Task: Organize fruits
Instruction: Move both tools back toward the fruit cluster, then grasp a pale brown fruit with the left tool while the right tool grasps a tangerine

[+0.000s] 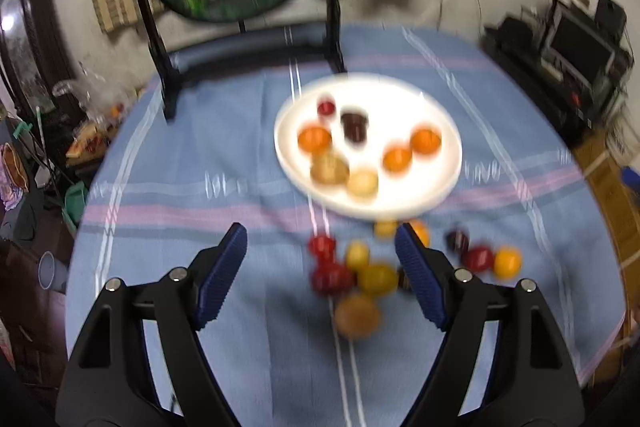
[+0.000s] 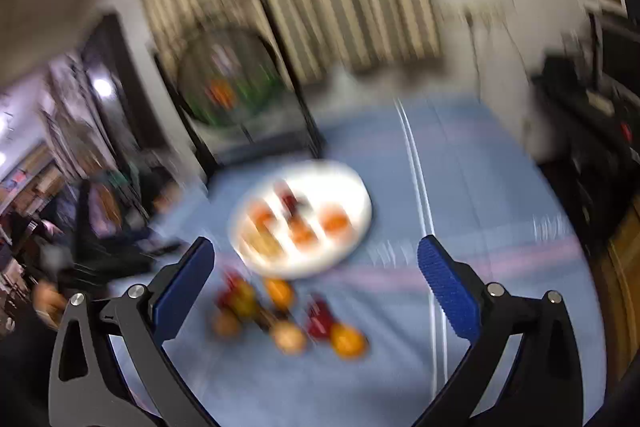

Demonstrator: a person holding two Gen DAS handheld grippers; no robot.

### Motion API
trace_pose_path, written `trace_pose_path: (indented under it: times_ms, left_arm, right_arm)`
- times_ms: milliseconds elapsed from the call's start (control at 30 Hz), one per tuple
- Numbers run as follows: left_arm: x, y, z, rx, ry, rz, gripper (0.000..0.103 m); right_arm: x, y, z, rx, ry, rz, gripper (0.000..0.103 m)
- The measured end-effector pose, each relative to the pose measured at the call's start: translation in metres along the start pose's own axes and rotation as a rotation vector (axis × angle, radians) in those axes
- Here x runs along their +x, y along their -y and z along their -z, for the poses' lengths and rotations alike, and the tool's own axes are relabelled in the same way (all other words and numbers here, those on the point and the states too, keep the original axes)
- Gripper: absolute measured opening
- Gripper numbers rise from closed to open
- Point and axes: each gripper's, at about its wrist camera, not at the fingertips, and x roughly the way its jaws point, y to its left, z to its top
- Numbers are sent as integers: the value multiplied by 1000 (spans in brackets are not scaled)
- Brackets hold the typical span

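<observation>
Fruits sit in two bunches on the blue-cloth bench (image 1: 200,155): some on the white plate (image 1: 400,99), a loose pile (image 1: 352,279) just in front of it. Left gripper (image 1: 322,267) hovers over that pile, jaws wide, holding nothing. Right gripper (image 2: 316,267) is spread wide too, empty, everything blurry.

Dim indoor light; motion blur; fisheye edges
</observation>
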Motion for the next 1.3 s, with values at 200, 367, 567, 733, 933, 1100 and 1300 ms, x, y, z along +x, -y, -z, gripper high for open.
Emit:
trace_pose_path:
  times_ms: [200, 367, 567, 733, 933, 1100, 1300]
  left_arm:
    - [35, 17, 66, 49, -162, 38, 78]
    - [47, 17, 89, 23, -216, 65, 78]
    - [55, 9, 86, -23, -230, 60, 78]
    - [66, 10, 79, -30, -243, 56, 78]
    - [78, 16, 69, -44, -242, 59, 78]
    - [96, 15, 63, -78, -277, 65, 62]
    - [96, 17, 65, -82, -297, 96, 45]
  right_arm:
    - [62, 1, 62, -107, -271, 89, 84]
    - [83, 2, 71, -147, -353, 75, 84]
    - [118, -14, 73, -305, -411, 96, 72]
    - [130, -14, 68, -302, -448, 77, 38]
    - [109, -11, 62, -261, -423, 50, 38]
    - [102, -13, 68, -243, -422, 31, 38]
    - [97, -21, 71, -232, -417, 11, 38]
